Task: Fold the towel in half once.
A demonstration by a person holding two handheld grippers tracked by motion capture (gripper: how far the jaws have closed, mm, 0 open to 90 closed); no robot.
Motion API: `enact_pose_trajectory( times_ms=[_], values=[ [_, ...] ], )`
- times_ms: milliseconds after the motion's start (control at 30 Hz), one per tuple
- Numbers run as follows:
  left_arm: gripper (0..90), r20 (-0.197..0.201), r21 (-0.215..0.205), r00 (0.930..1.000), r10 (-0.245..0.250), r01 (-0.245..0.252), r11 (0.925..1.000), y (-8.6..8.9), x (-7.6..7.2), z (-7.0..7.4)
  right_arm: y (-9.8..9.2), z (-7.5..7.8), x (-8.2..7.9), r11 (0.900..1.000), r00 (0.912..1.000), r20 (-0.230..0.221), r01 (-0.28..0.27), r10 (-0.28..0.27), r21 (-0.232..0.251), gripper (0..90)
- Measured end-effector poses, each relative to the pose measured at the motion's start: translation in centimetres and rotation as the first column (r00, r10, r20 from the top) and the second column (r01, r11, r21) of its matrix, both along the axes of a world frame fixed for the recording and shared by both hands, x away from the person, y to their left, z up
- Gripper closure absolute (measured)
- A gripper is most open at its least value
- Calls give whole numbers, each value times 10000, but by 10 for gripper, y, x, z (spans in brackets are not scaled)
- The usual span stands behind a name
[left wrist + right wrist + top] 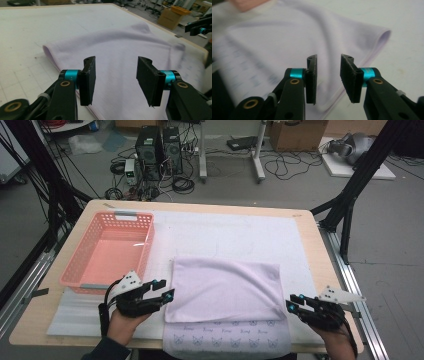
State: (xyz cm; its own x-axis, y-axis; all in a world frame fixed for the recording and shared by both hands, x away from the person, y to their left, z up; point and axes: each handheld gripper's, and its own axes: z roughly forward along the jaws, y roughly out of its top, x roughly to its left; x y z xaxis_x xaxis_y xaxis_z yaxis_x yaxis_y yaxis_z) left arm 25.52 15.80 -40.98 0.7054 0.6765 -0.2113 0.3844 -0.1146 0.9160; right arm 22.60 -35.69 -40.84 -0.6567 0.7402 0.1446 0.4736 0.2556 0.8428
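Observation:
A pale lilac towel (225, 287) lies folded on the white mat, its butterfly-printed lower layer sticking out toward the table's front edge. My left gripper (166, 289) hovers at the towel's left edge with its jaws open; in the left gripper view (116, 77) nothing is between the pads, and the towel (120, 50) lies beyond them. My right gripper (291, 303) stands open just off the towel's front right corner. In the right gripper view (328, 75) its jaws are apart above the towel's folded edge (352, 50), holding nothing.
A pink plastic basket (146, 251) sits on the left of the table, close behind my left hand. The white mat (225, 227) covers most of the wooden tabletop. Black frame posts stand at both sides, and computers and cables lie on the floor behind.

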Motion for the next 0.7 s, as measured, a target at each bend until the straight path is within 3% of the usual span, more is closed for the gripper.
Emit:
enact_pose_trajectory(
  times_ms=[67, 167, 267, 433, 533, 567, 600, 633, 667, 700],
  values=[
    [500, -214, 229, 9994, 265, -261, 9994, -7, 10, -4, 11, -4, 14, 9984, 9990, -34, 450, -451, -331, 676],
    [491, -562, 396, 9979, 317, -295, 9988, -16, 19, -13, 29, -17, 31, 9923, 9990, -251, 339, -372, -1194, 681],
    [479, -581, 766, 9973, 445, -400, 9963, -20, 24, -17, 38, -27, 38, 9862, 9977, -679, -184, 73, -1644, 682],
    [462, -662, 673, 9957, 651, -607, 9959, -17, 26, -19, 41, -31, 12, 9574, 9846, -937, -1661, 1477, -2363, 727],
    [440, -683, 649, 9947, 770, -725, 9953, -16, 26, -19, 33, -28, -7, 9315, 9623, -1332, -2642, 2372, -2499, 691],
    [434, -643, 636, 9947, 804, -764, 9951, -16, 27, -19, 30, -27, -12, 9279, 9617, -1318, -2674, 2402, -2598, 678],
    [426, -628, 664, 9945, 839, -798, 9946, -15, 29, -19, 26, -25, -14, 9300, 9647, -1250, -2576, 2320, -2622, 664],
    [416, -687, 645, 9935, 904, -860, 9942, -16, 31, -19, 22, -22, -13, 9393, 9702, -1122, -2366, 2148, -2484, 634],
    [406, -731, 585, 9924, 995, -953, 9937, -17, 32, -18, 15, -18, -10, 9606, 9822, -836, -1826, 1685, -2094, 603],
    [400, -793, 614, 9914, 1044, -997, 9931, -17, 36, -17, 11, -16, -6, 9719, 9883, -670, -1474, 1372, -1834, 584]
  ],
)
